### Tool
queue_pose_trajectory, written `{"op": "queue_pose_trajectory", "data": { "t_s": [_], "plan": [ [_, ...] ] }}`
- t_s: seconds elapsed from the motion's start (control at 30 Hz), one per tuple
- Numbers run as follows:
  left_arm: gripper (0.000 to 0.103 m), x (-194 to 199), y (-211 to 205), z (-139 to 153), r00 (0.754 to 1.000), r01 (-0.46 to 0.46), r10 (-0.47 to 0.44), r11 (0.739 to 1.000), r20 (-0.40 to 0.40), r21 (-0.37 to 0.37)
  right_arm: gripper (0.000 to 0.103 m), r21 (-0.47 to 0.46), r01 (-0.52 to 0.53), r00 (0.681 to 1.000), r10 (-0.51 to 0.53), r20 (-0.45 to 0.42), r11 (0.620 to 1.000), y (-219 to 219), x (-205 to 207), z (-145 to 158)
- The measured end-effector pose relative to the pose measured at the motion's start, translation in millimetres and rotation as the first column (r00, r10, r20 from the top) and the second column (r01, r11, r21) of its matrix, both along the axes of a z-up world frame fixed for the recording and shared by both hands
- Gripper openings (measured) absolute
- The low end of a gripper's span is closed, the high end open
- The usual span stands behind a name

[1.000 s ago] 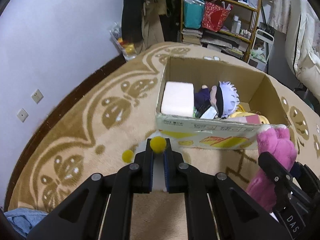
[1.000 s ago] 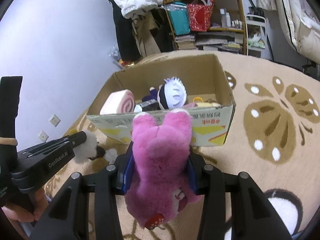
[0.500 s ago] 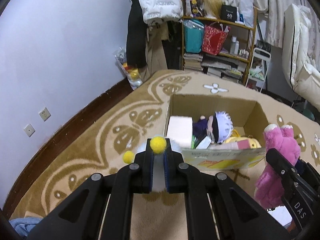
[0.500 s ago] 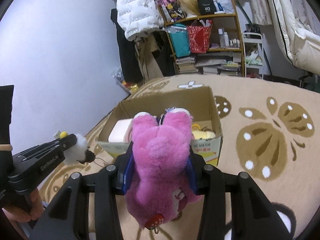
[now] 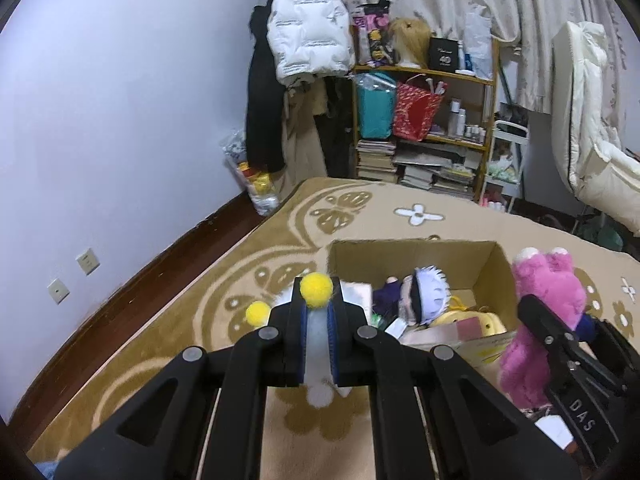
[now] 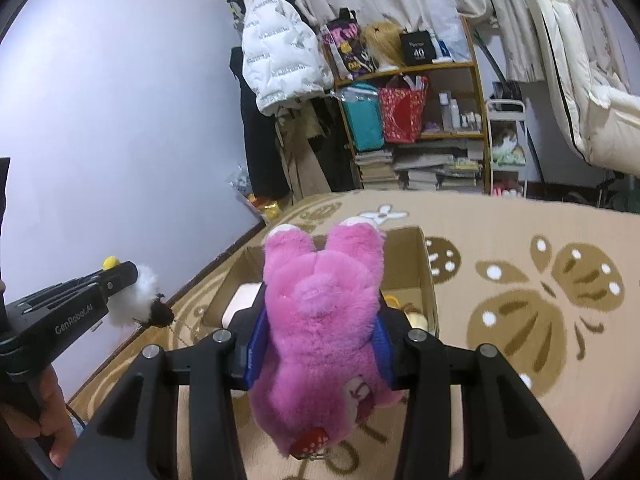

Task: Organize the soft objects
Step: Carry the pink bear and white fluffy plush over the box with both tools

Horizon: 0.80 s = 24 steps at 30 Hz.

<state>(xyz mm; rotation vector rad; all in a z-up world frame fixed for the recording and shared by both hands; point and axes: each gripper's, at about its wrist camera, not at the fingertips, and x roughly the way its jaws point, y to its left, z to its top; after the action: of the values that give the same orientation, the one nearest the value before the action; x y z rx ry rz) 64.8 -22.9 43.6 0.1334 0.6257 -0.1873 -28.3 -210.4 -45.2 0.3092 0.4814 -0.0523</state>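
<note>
Nearest the left wrist camera, the left tongs (image 5: 317,320) are clamped on a small white fluffy toy (image 5: 318,336) with yellow pompoms (image 5: 316,289) at its top; from the right wrist view the same toy (image 6: 138,300) bulges out past the fingertips, a dark tuft at its far end. Right tongs (image 6: 316,344) are closed on a pink plush bear (image 6: 320,320), blue pads pressed into its sides, ears pointing away from the camera, a red tag hanging at its lower end. Both toys are held up off the floor.

Just beyond and below both tongs: an open cardboard box (image 5: 494,258) on a beige carpet (image 6: 520,360) with brown butterfly patterns. Inside it, a white-haired doll (image 5: 426,294) in dark clothes, a pale block at the left end, and yellow and pink soft items near the front wall.

Farther back: a wooden shelf (image 5: 490,120) stacked with books, a teal bag and a red bag; a white puffer jacket (image 5: 306,40) hanging to its left; curtains behind.
</note>
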Motion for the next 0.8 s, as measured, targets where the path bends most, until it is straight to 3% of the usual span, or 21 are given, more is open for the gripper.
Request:
{"op": "queue_pose_trajectory", "data": {
  "t_s": [0.17,0.8],
  "plan": [
    [0.008,9,-13,8,0.999,0.004,-0.006,0.999,0.051,0.039,0.047,0.042,-0.013,1.0,0.012,0.01,0.999,-6,11,1],
    [0.008,48,-25,15,0.991,0.046,-0.037,0.997,0.129,-0.069,0.047,0.0,-0.068,0.997,0.068,0.024,0.998,-16,61,16]
  ]
}}
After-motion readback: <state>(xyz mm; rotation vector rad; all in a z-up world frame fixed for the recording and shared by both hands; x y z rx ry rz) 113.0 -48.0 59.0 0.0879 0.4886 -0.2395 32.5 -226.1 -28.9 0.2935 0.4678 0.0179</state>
